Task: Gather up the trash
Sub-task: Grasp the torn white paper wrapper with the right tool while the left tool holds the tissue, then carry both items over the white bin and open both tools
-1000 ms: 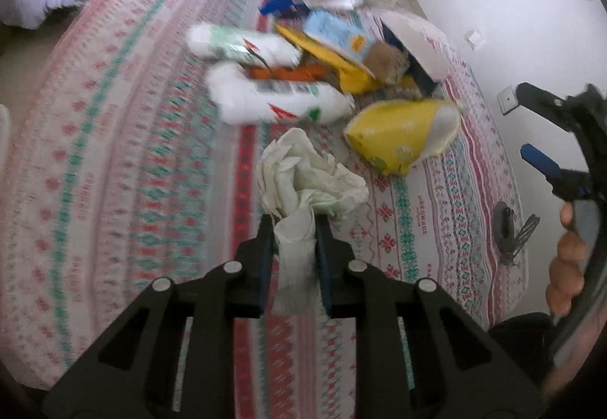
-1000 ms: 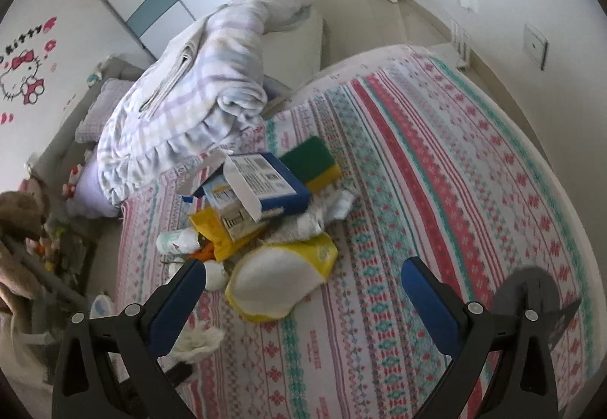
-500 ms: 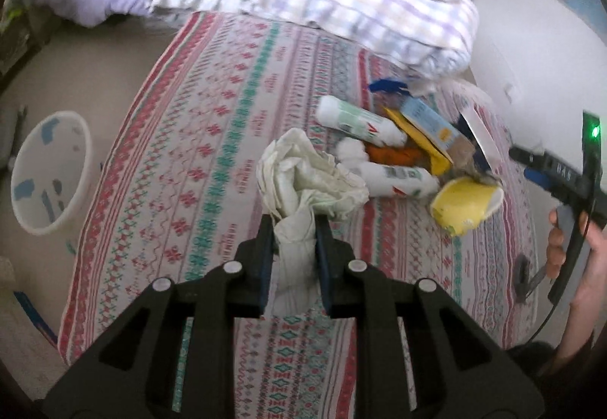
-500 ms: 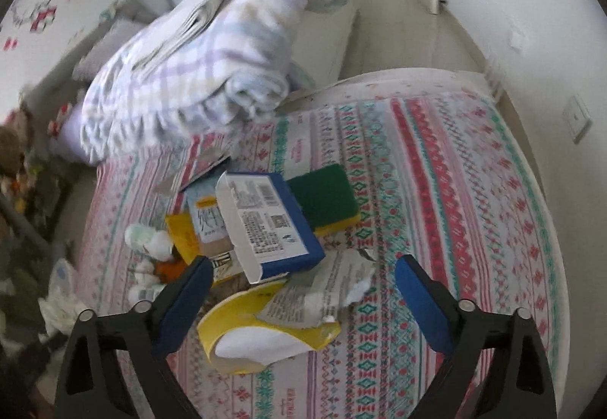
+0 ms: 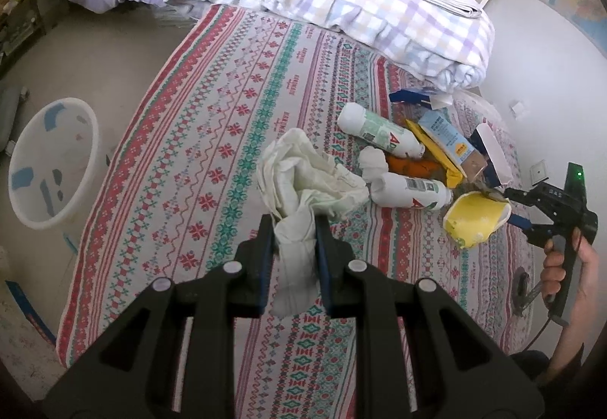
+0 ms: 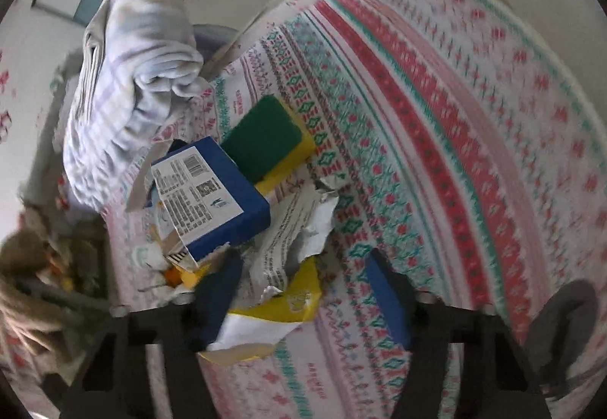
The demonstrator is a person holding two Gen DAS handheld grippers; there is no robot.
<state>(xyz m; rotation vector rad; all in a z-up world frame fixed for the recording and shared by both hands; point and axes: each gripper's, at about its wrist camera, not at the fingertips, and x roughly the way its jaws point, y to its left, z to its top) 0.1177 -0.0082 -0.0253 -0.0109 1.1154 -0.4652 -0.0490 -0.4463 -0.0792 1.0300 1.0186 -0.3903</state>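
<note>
Left gripper (image 5: 292, 240) has its jaws clamped on the tail of a crumpled white paper wad (image 5: 307, 180), which balloons out above them at frame centre, over the patterned bedspread (image 5: 212, 123). At left of frame, a white bin (image 5: 91, 138) sits on the floor beside the bed. Right of the wad lies the trash pile: two white bottles (image 5: 379, 132), a light-blue carton (image 5: 447, 138) and a yellow wrapper (image 5: 474, 219).

At the far right edge, the right gripper (image 5: 527, 208) comes in just beside that yellow wrapper. From its own blurred view, the right gripper (image 6: 303, 282) has jaws spread wide, straddling the yellow wrapper (image 6: 292, 301) and a torn printed paper (image 6: 299, 229) at lower centre. Just above, a blue box (image 6: 216, 199) leans against a green-and-yellow sponge (image 6: 265, 138); the folded plaid quilt (image 6: 136, 66) fills the upper left.
</note>
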